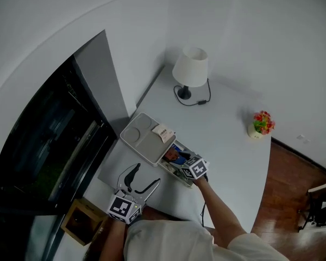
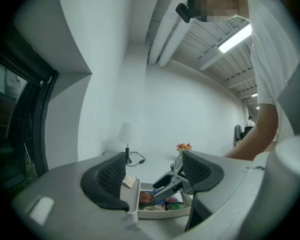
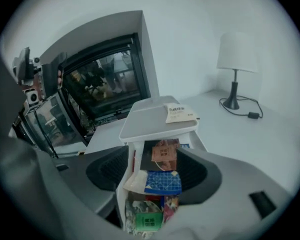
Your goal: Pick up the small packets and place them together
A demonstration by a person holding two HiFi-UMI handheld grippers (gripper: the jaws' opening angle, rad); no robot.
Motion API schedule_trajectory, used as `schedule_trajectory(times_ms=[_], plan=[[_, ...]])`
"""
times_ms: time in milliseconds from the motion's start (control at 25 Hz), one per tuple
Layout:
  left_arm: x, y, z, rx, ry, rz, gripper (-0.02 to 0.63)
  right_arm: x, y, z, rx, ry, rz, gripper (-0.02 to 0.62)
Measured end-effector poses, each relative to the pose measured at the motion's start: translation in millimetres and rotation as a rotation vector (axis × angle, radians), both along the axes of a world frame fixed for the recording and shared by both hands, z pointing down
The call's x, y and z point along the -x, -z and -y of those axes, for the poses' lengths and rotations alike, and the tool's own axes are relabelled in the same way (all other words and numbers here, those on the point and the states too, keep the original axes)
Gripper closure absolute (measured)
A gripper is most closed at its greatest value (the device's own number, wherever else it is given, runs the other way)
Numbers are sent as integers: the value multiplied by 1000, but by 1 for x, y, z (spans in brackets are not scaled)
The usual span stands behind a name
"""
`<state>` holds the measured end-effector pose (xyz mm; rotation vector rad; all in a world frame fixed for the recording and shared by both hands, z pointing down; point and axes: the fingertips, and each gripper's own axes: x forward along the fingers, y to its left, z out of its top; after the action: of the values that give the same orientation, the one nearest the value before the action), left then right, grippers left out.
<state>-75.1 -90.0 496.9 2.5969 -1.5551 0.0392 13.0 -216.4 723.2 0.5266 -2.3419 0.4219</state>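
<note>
At the head view's lower left, the left gripper point(image 1: 145, 179) hangs empty, jaws apart. The right gripper point(image 3: 155, 170), jaws wide apart, straddles a blue packet point(image 3: 163, 182) in the tray's point(image 1: 137, 140) crowded compartment. This looks like the pick, and closing would come next. Beyond, a white packet point(image 1: 163, 132) lies alone.

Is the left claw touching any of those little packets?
Apart. Left gripper view: the left gripper has empty jaws, and the packets lie in the tray beyond them.
</note>
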Motion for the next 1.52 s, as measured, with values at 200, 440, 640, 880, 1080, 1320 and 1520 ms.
schedule_trajectory(times_ms=[200, 440, 640, 880, 1080, 1320, 1520], plan=[[7, 2, -3, 1, 19, 4, 245, 9, -25, 15, 35, -13, -65, 304], [23, 0, -5, 11, 56, -2, 245, 24, -37, 22, 54, 4, -105, 304], [31, 3, -6, 10, 71, 3, 245, 19, -49, 25, 72, -15, -156, 314], [34, 5, -10, 9, 69, 19, 245, 20, -46, 28, 46, -13, -171, 368], [30, 5, -12, 7, 65, 15, 245, 17, -46, 23, 78, -9, -163, 410], [26, 5, -18, 7, 66, 13, 245, 9, -38, 15, 35, 26, -191, 446], [22, 2, -22, 7, 60, -6, 255, 3, -26, 1, 0, 48, -183, 457]])
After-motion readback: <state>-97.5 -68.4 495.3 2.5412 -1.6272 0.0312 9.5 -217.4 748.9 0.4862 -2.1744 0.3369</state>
